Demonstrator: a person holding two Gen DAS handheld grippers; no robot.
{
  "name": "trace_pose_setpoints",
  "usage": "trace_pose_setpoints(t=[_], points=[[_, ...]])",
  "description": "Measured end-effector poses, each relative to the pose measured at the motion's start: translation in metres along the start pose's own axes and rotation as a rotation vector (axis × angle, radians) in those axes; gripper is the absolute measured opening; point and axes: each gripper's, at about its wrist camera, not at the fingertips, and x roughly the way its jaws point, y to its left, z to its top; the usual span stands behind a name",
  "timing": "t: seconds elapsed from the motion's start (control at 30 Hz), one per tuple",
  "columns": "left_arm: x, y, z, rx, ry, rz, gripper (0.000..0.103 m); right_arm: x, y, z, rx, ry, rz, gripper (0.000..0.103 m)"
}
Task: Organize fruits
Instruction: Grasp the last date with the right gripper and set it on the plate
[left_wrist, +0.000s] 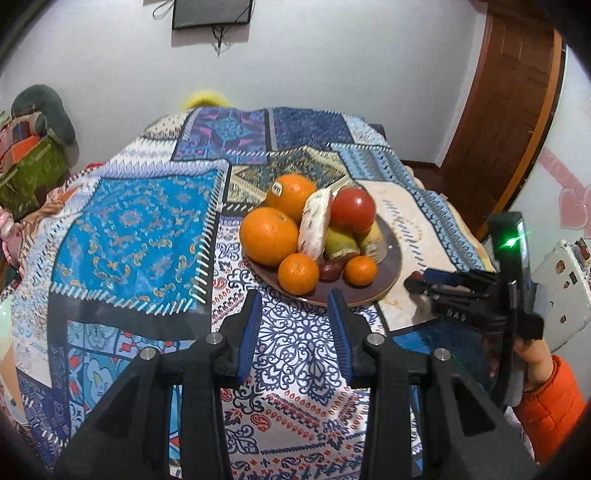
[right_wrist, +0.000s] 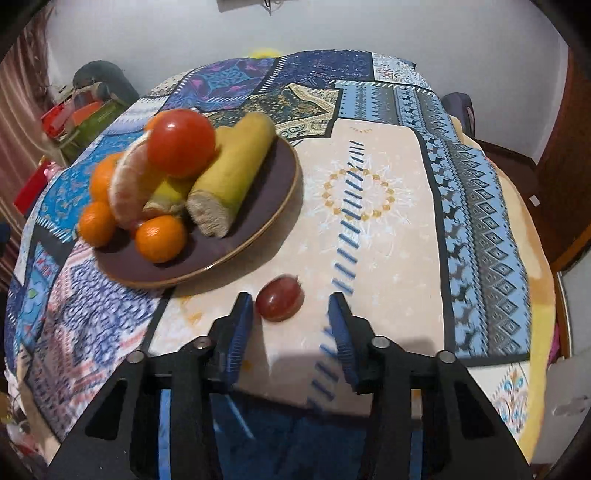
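Observation:
A dark brown plate (left_wrist: 391, 273) holds a pile of fruit: two big oranges (left_wrist: 269, 236), two small mandarins (left_wrist: 298, 273), a red tomato (left_wrist: 352, 208), a peeled citrus segment (left_wrist: 314, 225) and yellow-green cut stalks (left_wrist: 341, 242). My left gripper (left_wrist: 295, 306) hovers open just in front of the plate, with nothing between its fingers. A red grape (right_wrist: 279, 298) lies on the cloth to the right of the plate (right_wrist: 269, 192). My right gripper (right_wrist: 291, 310) stands open around it; the grape sits nearer the left finger and the pads do not press it. The right gripper (left_wrist: 421, 282) also shows in the left wrist view.
A patchwork tablecloth (left_wrist: 140, 229) covers the rounded table, which drops off at the near and right edges. A hand in an orange sleeve (left_wrist: 546, 398) holds the right gripper. A wooden door (left_wrist: 498, 129) stands at the right, and clutter (left_wrist: 29, 158) lies at the far left.

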Motion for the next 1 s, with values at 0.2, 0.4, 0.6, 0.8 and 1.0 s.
trace_pose_setpoints(t=[0.2,0.4,0.6,0.8,1.0], points=[[0.013,0.003,-0.003,-0.017,0.016,-0.008,0.037,-0.002,0.004,0.004,-0.023,-0.003,0.017,0.022],[0.013,0.001,-0.003,-0.01,0.009,-0.004,0.037,-0.019,0.019,0.009,-0.044,-0.053,0.057,0.022],[0.009,0.003,-0.004,-0.019,0.0,-0.015,0.037,-0.017,0.045,0.026,-0.099,-0.077,0.082,0.024],[-0.005,0.006,0.0,-0.024,-0.031,-0.016,0.037,-0.011,0.052,0.03,-0.106,-0.076,0.076,0.04],[-0.042,-0.004,0.011,-0.017,-0.13,0.005,0.037,-0.059,0.051,0.032,-0.088,-0.163,0.085,0.04]])
